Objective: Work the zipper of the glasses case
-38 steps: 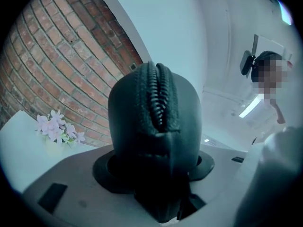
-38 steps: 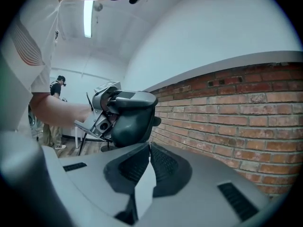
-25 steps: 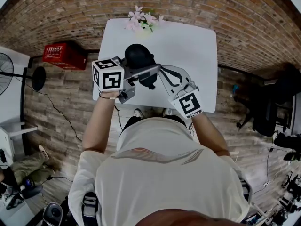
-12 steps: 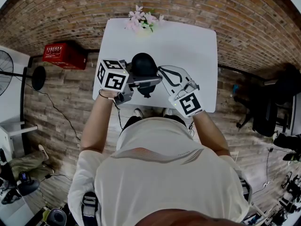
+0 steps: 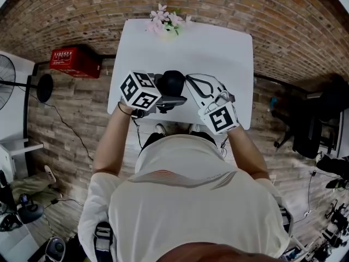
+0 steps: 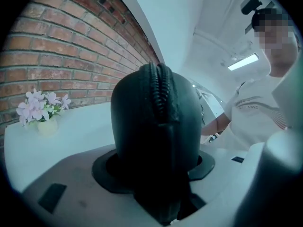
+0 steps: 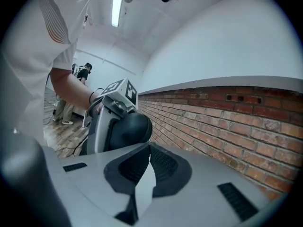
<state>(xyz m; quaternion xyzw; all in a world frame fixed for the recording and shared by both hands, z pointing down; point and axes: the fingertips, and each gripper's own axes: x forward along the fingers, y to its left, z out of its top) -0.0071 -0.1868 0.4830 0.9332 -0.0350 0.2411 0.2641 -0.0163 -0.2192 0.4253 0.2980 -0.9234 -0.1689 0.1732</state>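
Observation:
The black glasses case (image 5: 172, 82) is held above the near edge of the white table (image 5: 218, 48), with my left gripper (image 5: 173, 97) shut on it. In the left gripper view the case (image 6: 151, 122) stands between the jaws, its closed zipper (image 6: 158, 91) running up over the top. My right gripper (image 5: 189, 79) is shut, its tips right beside the case's right side. In the right gripper view the closed tips (image 7: 143, 148) point at the case (image 7: 130, 129) just beyond them. Whether they pinch the zipper pull is hidden.
A small pot of pink flowers (image 5: 166, 22) stands at the table's far edge. A red crate (image 5: 75, 63) and a fan (image 5: 5, 83) are on the floor to the left. A brick wall (image 7: 227, 117) lies behind the table.
My left gripper has come down and to the right with the case, rolling as it went, and now sits close beside the right gripper. The right gripper has stayed in place.

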